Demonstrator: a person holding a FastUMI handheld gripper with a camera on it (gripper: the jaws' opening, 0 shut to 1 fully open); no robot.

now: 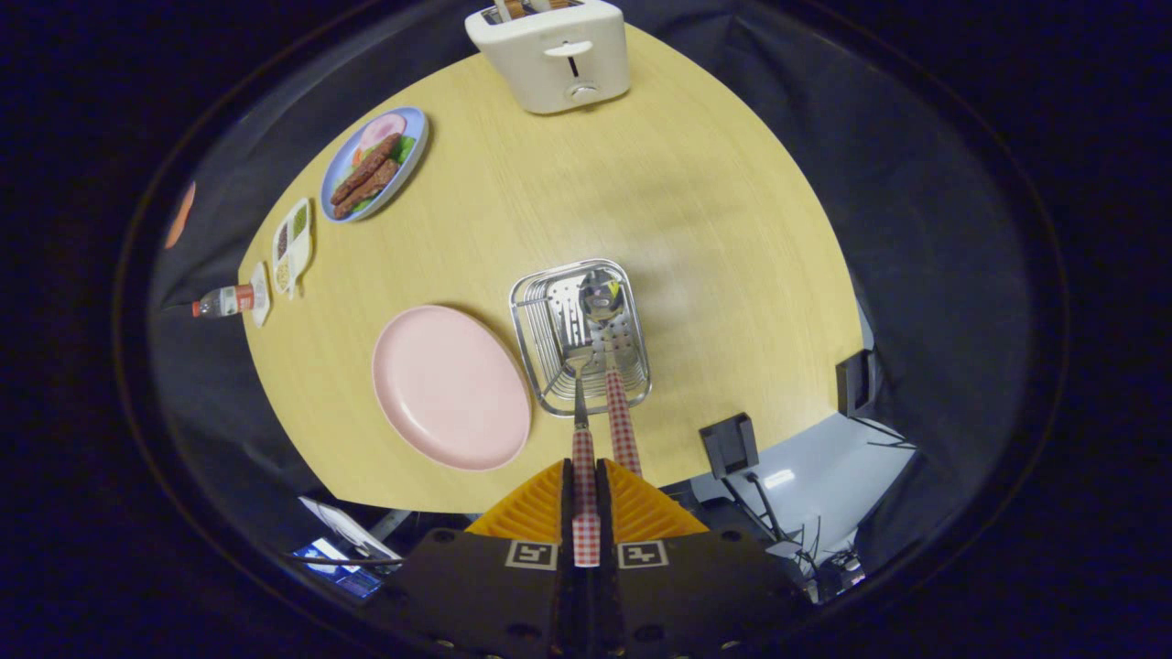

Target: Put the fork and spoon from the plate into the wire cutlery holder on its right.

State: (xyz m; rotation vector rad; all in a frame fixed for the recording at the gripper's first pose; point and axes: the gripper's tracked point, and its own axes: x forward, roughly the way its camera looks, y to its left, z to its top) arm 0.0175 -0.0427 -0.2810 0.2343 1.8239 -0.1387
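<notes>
Tool (584,490) fingers hide part of the clamped fork (580,403) handle.

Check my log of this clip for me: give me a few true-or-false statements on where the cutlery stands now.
1. The gripper is shut on the fork. True.
2. The spoon lies on the pink plate. False: it is in the wire holder, handle sticking out toward the fingers.
3. The fork's head is over the holder. True.
4. The holder stands left of the plate. False: it is on the plate's right.
5. The toaster stands beyond the holder. True.
</notes>
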